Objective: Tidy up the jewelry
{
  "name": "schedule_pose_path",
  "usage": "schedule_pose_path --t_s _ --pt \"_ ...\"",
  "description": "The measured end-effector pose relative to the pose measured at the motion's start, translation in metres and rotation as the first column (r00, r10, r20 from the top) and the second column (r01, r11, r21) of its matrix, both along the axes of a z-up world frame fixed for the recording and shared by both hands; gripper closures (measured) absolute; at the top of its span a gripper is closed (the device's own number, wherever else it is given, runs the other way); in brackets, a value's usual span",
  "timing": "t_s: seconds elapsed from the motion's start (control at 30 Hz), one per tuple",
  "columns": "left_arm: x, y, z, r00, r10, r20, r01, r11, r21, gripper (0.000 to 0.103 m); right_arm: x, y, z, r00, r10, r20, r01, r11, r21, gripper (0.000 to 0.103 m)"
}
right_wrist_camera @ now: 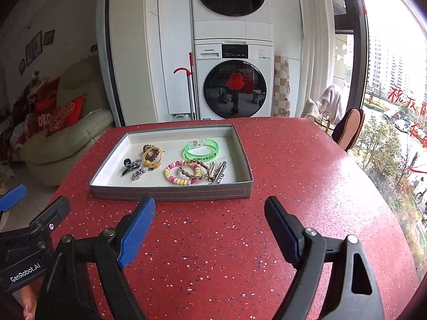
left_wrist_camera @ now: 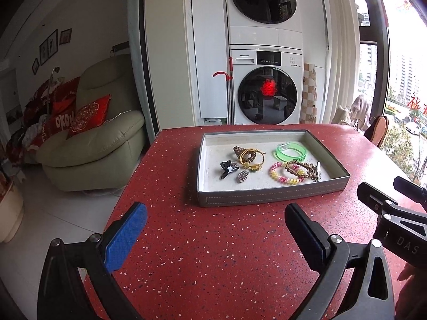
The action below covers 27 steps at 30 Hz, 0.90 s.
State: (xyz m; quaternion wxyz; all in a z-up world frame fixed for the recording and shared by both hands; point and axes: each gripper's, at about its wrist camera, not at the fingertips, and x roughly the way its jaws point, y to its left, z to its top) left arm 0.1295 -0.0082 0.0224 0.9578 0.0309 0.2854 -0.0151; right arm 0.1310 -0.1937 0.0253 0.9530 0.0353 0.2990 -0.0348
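A grey tray (left_wrist_camera: 269, 196) (right_wrist_camera: 170, 192) sits on the red speckled table (left_wrist_camera: 213, 253) (right_wrist_camera: 213, 253). In it lie a green bracelet (left_wrist_camera: 291, 151) (right_wrist_camera: 201, 150), a pink and yellow coil bracelet (left_wrist_camera: 285, 174) (right_wrist_camera: 177, 174), a brown braided band (left_wrist_camera: 300, 169) (right_wrist_camera: 193, 169), silver clips (left_wrist_camera: 318, 173) (right_wrist_camera: 217, 173), a gold hoop with a brown scrunchie (left_wrist_camera: 248, 157) (right_wrist_camera: 152, 156), a black claw clip (left_wrist_camera: 228, 169) (right_wrist_camera: 130, 165) and a small silver charm (left_wrist_camera: 243, 176) (right_wrist_camera: 138, 174). My left gripper (left_wrist_camera: 216, 213) and right gripper (right_wrist_camera: 209, 208) are open and empty, just short of the tray's near wall.
Stacked washer and dryer (left_wrist_camera: 267, 88) stand behind the table. A green armchair with red cushions (left_wrist_camera: 101, 138) is at the left, a chair back (right_wrist_camera: 349, 128) at the right by the window. The table's left edge (left_wrist_camera: 125, 192) is close.
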Motion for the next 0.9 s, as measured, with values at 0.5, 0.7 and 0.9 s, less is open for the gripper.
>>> schedule_pose_path --t_s 0.5,0.7,0.9 --pt "-0.002 0.002 -0.004 0.999 0.03 -0.021 -0.03 0.999 0.014 0.0 -0.005 0.006 0.01 1.0 0.007 0.03 -0.006 1.0 -0.031 0.017" --pt "-0.006 0.001 -0.004 0.999 0.026 -0.019 -0.025 1.0 0.016 0.0 -0.005 0.006 0.01 0.999 0.008 0.031 -0.007 1.0 -0.03 0.017" --pt "-0.006 0.003 -0.003 0.999 0.029 -0.022 -0.029 1.0 0.01 0.0 -0.005 0.007 0.01 0.999 0.009 0.03 -0.008 1.0 -0.029 0.017"
